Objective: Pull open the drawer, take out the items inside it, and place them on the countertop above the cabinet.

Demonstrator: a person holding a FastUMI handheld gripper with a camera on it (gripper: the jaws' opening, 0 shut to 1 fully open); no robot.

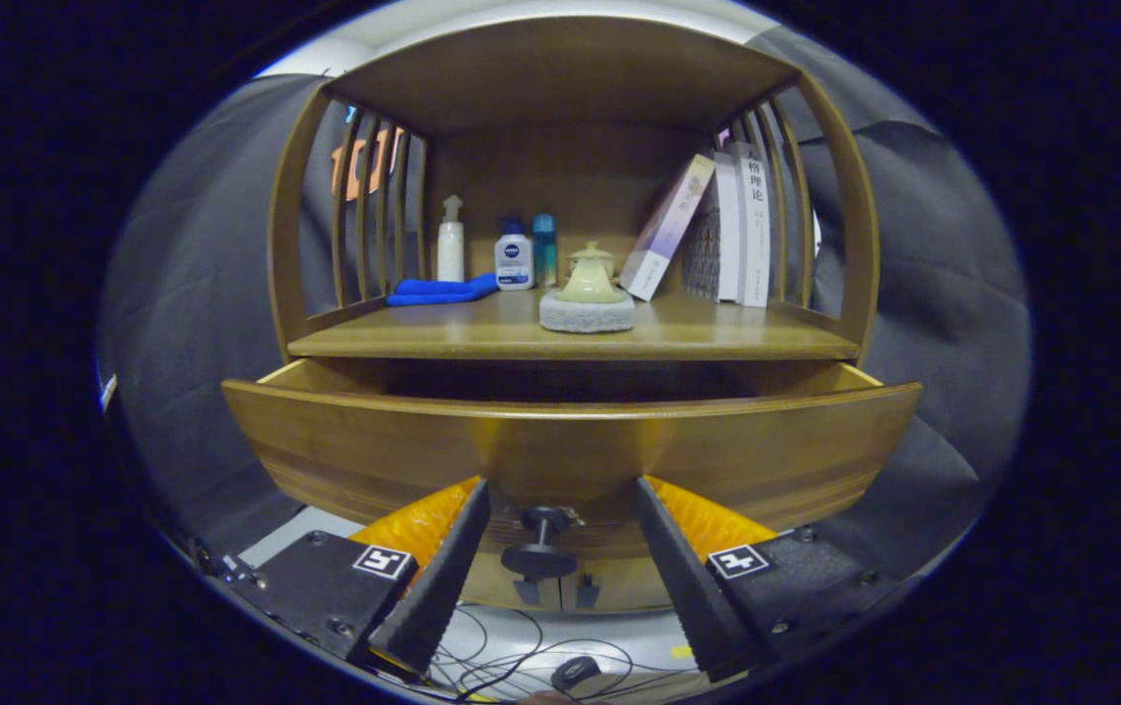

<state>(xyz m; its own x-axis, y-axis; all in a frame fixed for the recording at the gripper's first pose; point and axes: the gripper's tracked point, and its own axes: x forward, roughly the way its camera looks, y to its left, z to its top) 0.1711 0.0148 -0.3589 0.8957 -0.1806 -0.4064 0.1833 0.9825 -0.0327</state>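
Wooden curved-front drawer (570, 446) stood pulled out beneath the brown surface (570, 338). Its small dark round knob (540, 548) sat between the spread claw (555, 578) fingers, untouched. Upright white books (746, 225) showed spine writing, too small to read.

Cabinet with drawer (570, 446) pulled out below the countertop (482, 338); gripper (560, 548) at the drawer front.

On the countertop, left to right: folded cloth (443, 290), pump bottle (449, 240) behind it, two more bottles (514, 255), lidded pot (589, 274) on a round pad (587, 313) nearer the front edge, one leaning book (666, 227), upright books (741, 225) against the right rails. The knob (540, 539) stands between the spread gripper fingers, untouched. Cables (521, 666) lie on the floor beneath.
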